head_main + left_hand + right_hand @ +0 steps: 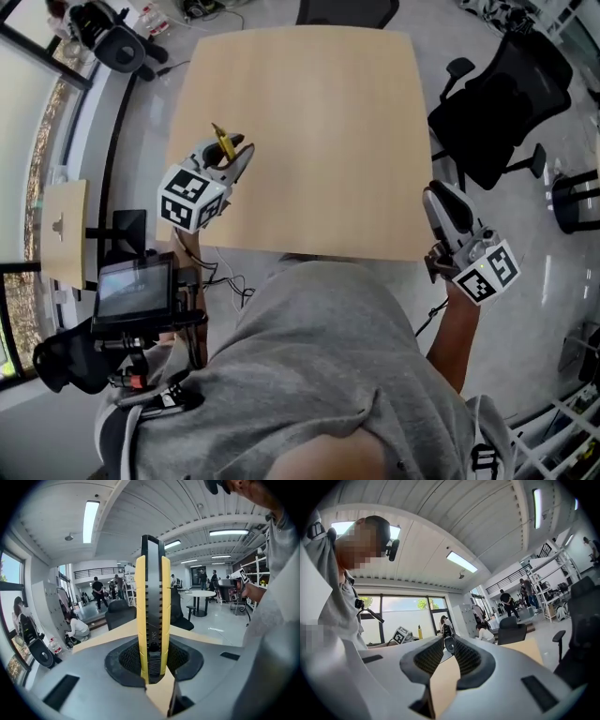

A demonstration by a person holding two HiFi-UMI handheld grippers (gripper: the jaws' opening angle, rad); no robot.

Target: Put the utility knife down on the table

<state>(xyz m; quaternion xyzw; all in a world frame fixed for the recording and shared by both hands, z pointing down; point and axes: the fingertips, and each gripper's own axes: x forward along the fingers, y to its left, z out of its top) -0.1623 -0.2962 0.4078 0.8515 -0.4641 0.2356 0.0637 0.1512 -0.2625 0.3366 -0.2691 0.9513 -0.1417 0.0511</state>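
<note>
The utility knife [224,142] is yellow with a black slider, and it stands upright in my left gripper [232,159] above the left part of the light wooden table [319,112]. In the left gripper view the knife [152,616] rises straight up from between the dark pads [129,660], with my left gripper [152,670] shut on its lower end. My right gripper [442,214] hangs off the table's right front corner, shut and empty. In the right gripper view its jaws [449,645] meet at the tips with nothing between them, and the knife [419,631] shows far off.
A black office chair [502,103] stands right of the table, and another chair [347,11] is at its far edge. A small screen on a stand [131,286] sits at my left. A round white table [201,594] and several people are in the room behind.
</note>
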